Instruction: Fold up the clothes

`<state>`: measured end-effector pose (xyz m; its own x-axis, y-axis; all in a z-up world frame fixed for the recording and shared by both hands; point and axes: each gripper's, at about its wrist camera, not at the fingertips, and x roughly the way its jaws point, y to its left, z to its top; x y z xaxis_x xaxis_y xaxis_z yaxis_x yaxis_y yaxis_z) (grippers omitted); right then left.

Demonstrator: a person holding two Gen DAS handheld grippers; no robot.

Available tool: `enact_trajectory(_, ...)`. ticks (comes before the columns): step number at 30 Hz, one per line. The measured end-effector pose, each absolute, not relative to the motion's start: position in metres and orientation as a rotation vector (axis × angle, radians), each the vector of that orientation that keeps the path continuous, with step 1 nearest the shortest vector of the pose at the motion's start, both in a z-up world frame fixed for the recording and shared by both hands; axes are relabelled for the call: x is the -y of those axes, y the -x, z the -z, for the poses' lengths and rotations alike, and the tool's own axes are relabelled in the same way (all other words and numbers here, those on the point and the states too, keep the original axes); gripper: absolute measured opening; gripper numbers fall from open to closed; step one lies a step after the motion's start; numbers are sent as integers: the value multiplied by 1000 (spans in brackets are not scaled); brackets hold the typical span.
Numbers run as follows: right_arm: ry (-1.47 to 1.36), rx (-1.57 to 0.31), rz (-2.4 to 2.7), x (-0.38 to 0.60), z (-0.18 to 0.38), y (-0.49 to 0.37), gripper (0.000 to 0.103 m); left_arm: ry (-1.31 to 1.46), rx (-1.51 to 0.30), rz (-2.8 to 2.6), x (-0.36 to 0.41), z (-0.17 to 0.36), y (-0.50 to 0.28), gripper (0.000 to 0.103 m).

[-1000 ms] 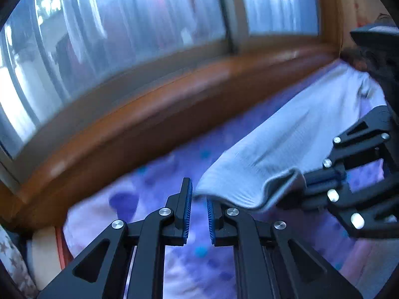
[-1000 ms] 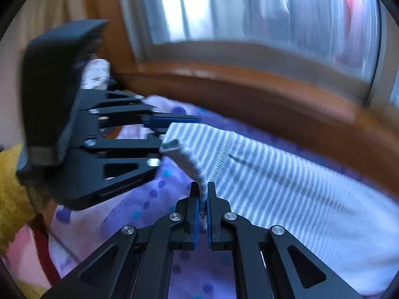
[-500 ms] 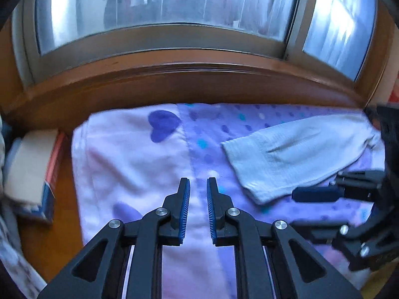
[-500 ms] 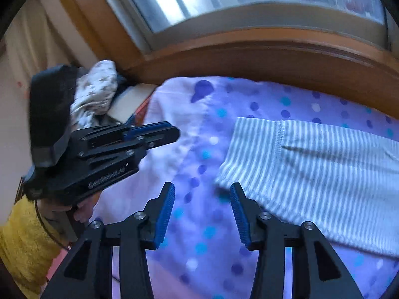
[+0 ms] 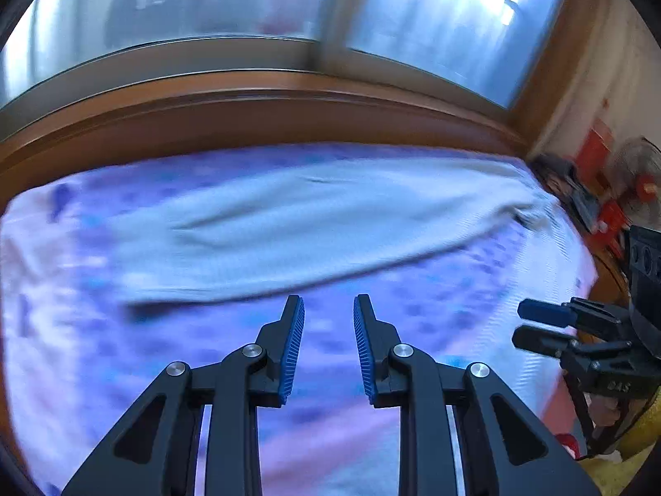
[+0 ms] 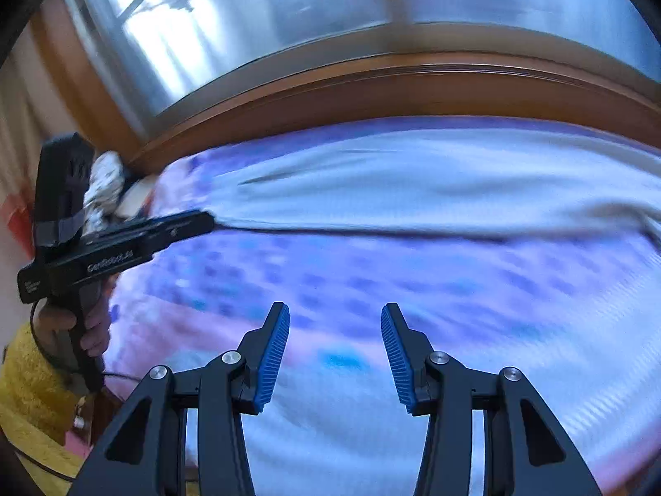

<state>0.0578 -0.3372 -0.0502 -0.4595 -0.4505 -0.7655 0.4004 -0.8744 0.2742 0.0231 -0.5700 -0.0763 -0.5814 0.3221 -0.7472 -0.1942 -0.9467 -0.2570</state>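
Grey striped garment (image 5: 289,223) is lying stretched out along the far side of a purple dotted sheet (image 5: 413,301), near a wooden sill (image 5: 248,111). Left gripper (image 5: 328,339) and right gripper (image 6: 334,355) are hovering with jaws parted, gripping nothing. Both views are blurring, so a hasty pinch is risking catching the sheet too. No containers are showing
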Motion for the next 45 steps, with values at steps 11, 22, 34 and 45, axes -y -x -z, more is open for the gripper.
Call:
enact_trajectory(11, -1294, 210, 2544, 142, 48, -114, 47, 1311, 126, -2424, 355, 80, -54, 24)
enact_trajectory(22, -1302, 315, 2599, 38, 57, -111, 48, 1363, 75, -2360, 255, 88, -39, 24)
enact_trajectory(34, -1376, 238, 2606, -23, 64, -38, 48, 1409, 68, -2343, 196, 108, 36, 24)
enact_trajectory(45, -1409, 222, 2592, -70, 66, 13, 48, 1466, 52, -2359, 161, 116, 68, 24)
